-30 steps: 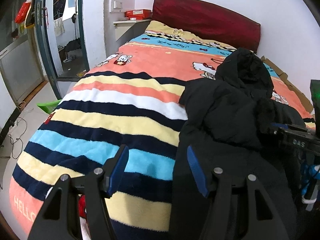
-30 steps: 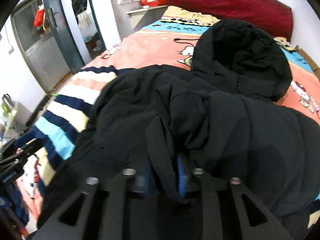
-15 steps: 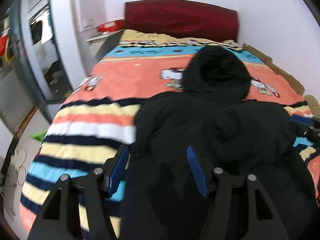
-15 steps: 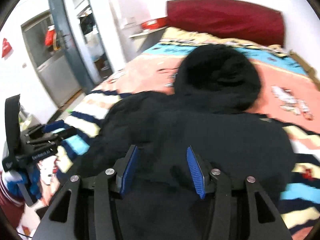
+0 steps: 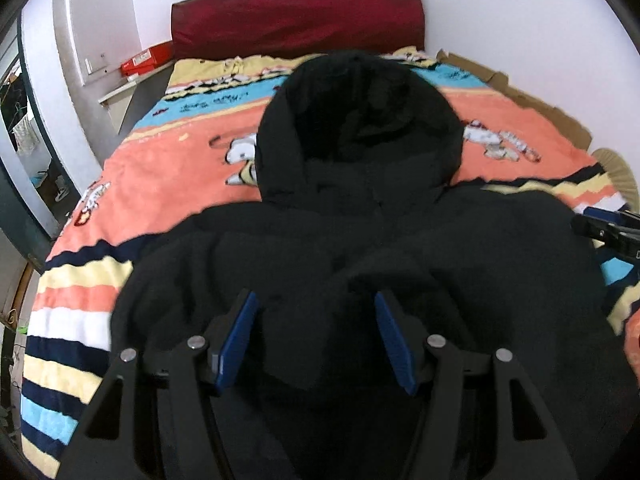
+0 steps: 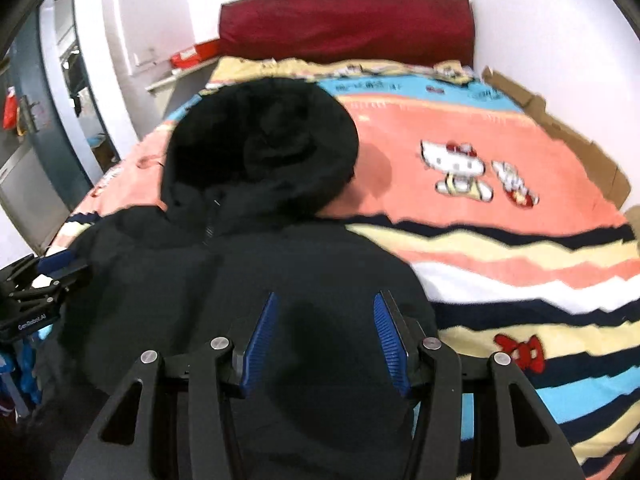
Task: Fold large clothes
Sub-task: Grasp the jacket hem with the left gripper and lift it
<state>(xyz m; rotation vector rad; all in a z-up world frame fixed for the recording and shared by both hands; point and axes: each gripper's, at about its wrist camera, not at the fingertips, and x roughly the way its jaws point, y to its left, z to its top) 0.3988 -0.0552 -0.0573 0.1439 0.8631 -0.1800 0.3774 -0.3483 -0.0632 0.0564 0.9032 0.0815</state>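
Coat [image 5: 360, 248], black, hooded and puffy, is lying on the bed [image 5: 152, 168], hood [image 5: 356, 128] pointing toward the red headboard [image 5: 296, 16] and body spreading down over the striped blanket [image 6: 520, 264] toward the foot. It is looking soft and bulky rather than stiff, likely padded, so I judge it will be slumping and bunching when lifted, and carrying some weight for a garment; the shell may be sliding a little between the pads. The left gripper [image 5: 316, 340] is hovering with jaws apart over a raised fold of cloth, the pads not pressing it. The right gripper [image 6: 324, 344] is standing open too, its jaws having just been widening, with dark fabric below the fingers but nothing pinched. Good holds would be thick seamed edges: hem corners, shoulders or sleeve cuffs, taking a full bite of padding. Where the sleeves are lying is hard to tell in all that black.
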